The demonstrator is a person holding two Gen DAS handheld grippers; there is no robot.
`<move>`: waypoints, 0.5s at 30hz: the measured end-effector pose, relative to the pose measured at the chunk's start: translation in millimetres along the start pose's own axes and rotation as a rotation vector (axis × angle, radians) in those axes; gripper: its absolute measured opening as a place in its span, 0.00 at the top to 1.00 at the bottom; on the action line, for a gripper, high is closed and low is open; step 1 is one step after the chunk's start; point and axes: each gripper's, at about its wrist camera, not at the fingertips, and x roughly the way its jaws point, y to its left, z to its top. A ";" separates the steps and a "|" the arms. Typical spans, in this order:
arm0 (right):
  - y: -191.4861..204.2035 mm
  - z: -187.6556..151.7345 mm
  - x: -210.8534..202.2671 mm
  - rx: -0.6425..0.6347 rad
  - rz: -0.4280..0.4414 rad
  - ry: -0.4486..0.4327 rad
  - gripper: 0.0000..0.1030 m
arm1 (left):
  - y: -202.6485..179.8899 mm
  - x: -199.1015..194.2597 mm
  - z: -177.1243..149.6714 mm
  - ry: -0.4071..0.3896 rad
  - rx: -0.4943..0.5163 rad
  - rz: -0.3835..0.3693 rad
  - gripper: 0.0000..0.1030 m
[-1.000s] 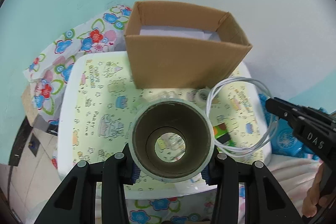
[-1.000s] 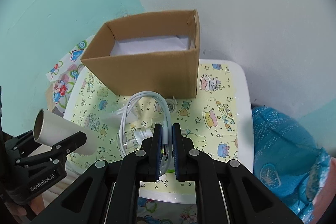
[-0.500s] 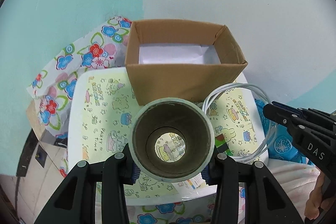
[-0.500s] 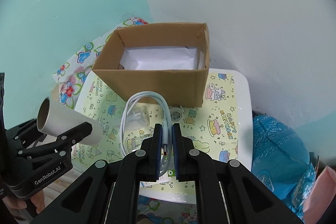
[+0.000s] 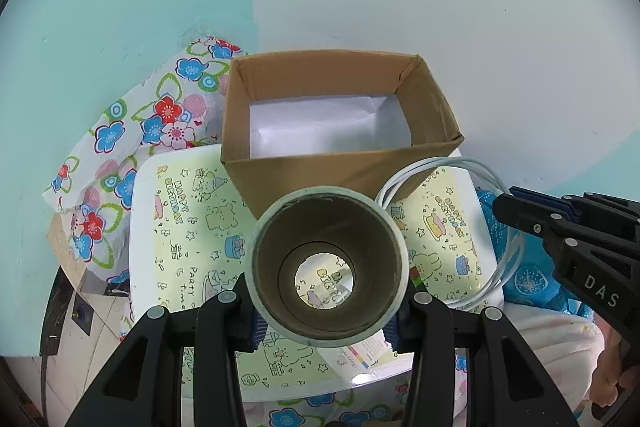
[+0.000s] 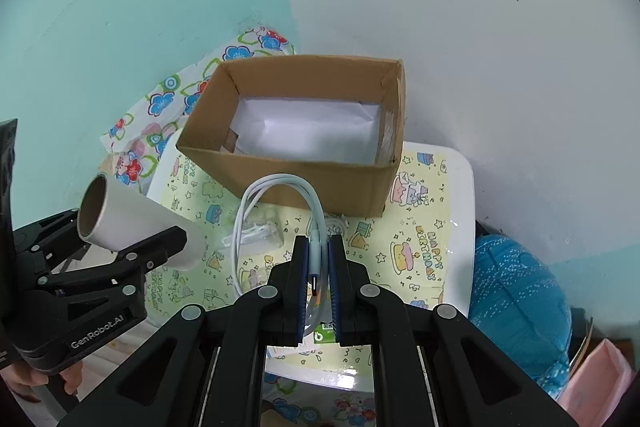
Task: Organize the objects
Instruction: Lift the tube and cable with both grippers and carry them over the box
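Note:
My left gripper (image 5: 326,311) is shut on a cardboard tube (image 5: 328,263) with a white outside, held end-on above the table; it also shows in the right wrist view (image 6: 132,223). My right gripper (image 6: 318,259) is shut on a coiled white cable (image 6: 276,199), seen in the left wrist view too (image 5: 452,167), hanging above the table. An open cardboard box (image 5: 332,123) with white paper on its floor stands at the table's far side (image 6: 304,135), beyond both grippers.
The small white table (image 5: 140,211) has a yellow birthday-print cover. Small clear items (image 6: 260,231) and a small packet (image 6: 320,337) lie on it. Floral cloth (image 5: 132,131) lies left, a blue bag (image 6: 516,287) right. Walls stand close behind.
Both grippers have risen with their loads, so I now look down into the box and see its white paper floor. Grips are unchanged.

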 end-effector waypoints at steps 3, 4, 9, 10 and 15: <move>1.2 7.6 -5.3 -0.005 -0.005 -0.008 0.90 | 2.1 1.2 5.5 0.008 0.001 -0.013 0.56; 1.9 10.8 -7.1 -0.009 -0.009 -0.011 0.90 | 2.5 1.2 7.5 0.010 0.003 -0.015 0.56; 3.3 26.5 -12.0 -0.013 -0.011 -0.021 0.90 | 5.1 -2.1 19.7 0.010 0.011 -0.024 0.56; 4.4 30.1 -12.0 -0.016 -0.011 -0.022 0.90 | 6.1 -3.0 22.3 0.010 0.010 -0.028 0.56; 12.0 43.0 -8.1 -0.038 -0.004 -0.023 0.90 | 10.3 -5.6 37.6 0.009 0.010 -0.031 0.56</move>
